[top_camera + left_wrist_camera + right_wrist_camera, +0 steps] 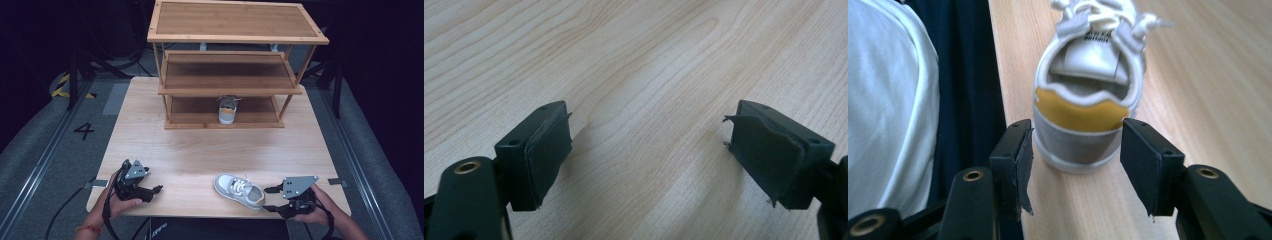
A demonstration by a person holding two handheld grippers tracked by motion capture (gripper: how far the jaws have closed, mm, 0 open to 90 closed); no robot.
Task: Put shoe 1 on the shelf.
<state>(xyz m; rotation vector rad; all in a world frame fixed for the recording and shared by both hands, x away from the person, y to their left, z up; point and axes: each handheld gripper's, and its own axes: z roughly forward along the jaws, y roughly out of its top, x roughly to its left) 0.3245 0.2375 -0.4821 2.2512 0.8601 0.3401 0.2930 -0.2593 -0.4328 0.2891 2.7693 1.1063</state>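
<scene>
**Right tongs at the heel of the near shoe, left tongs idle**

Near shoe (239, 190): white/grey sneaker w/ yellow heel patch, lying on the desk (200, 150) close to the front edge, right of centre, toe pointing left and away, heel toward the right tongs (270, 199). Right gripper view: heel sits just ahead of and partly between the two pads (1143, 160), one pad each side of it, a gap visible on both sides; not pressing. Jaws about half wide, no grip yet. Right hand (320, 210) holds the tool at the desk's front right corner.

Left tongs (155, 189): near front left of desk, well apart from the shoe, held by the left hand (117, 202). Left gripper view: jaws spread wide, only bare wood between them.

Back of desk: wooden 3-tier rack (230, 65). Second shoe (227, 111), same type, stands on the bottom tier, heel toward the person, roughly centre.
</scene>
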